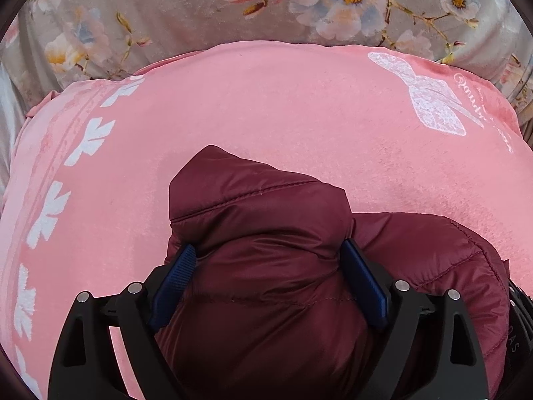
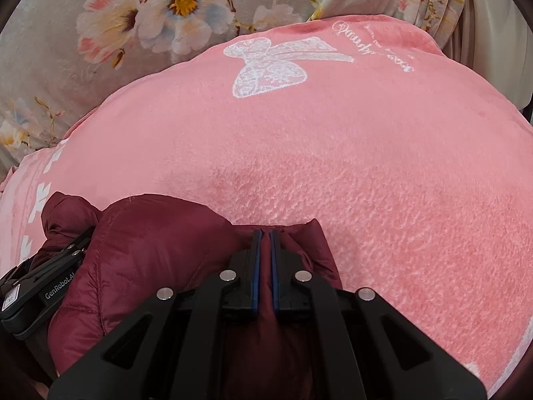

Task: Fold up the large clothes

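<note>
A maroon quilted puffer jacket [image 1: 263, 206] lies bunched on a pink fleece blanket [image 1: 283, 100] at the near edge. My left gripper [image 1: 267, 246] stands wide open, with a puffy fold of the jacket bulging between its blue pads [image 1: 361, 280] and brushing both. In the right wrist view the jacket [image 2: 150, 250] spreads to the left. My right gripper [image 2: 265, 233] is shut on a thin fold of it, the maroon cloth pinched between the pads. The left gripper's black body [image 2: 43, 286] shows at the left, half sunk in the jacket.
The pink blanket [image 2: 366, 166] bears a white lace bow print [image 2: 266, 66] and a white leaf border [image 1: 50, 213]. Beyond it lies a grey floral bedcover [image 1: 166, 6]. Wide bare blanket stretches ahead of both grippers.
</note>
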A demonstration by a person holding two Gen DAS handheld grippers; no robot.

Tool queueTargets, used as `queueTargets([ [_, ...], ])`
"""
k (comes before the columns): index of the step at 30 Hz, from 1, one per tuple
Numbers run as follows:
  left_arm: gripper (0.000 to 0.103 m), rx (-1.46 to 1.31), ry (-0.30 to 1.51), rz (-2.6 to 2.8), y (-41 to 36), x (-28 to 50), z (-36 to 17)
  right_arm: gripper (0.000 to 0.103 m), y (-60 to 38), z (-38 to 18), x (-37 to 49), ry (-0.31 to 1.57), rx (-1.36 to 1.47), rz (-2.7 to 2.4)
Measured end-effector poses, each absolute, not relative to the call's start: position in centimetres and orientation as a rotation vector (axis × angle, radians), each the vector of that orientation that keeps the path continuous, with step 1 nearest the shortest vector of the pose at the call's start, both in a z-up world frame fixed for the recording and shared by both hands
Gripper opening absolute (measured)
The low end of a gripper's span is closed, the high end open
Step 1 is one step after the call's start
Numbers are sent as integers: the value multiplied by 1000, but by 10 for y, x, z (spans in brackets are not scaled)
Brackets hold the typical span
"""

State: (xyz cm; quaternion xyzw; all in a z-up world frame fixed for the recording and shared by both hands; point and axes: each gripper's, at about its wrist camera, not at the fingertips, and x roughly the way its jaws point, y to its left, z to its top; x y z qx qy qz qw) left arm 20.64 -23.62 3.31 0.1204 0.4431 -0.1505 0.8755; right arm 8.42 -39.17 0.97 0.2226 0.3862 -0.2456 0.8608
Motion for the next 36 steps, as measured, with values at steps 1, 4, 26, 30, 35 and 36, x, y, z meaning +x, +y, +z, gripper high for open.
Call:
queueTargets([
  [1,87,253,924,-313,-236,206,33,3,-392,10,84,810,467,-515],
  [4,88,255,921,-310,-237,206,33,3,-392,9,84,810,467,-514],
  [26,87,163,974,-465,-155,133,92,31,-390,59,-34,765,522,-406],
  [30,87,134,1052,-479,-138,114,76,52,-390,40,-67,785,628,-358],
  [35,88,-12,1145,-503,-118,109,51,56,-380,17,-80,798,722,-279],
  [36,88,-52,1161,-510,-114,109,47,57,-378,14,-79,801,734,-266],
])
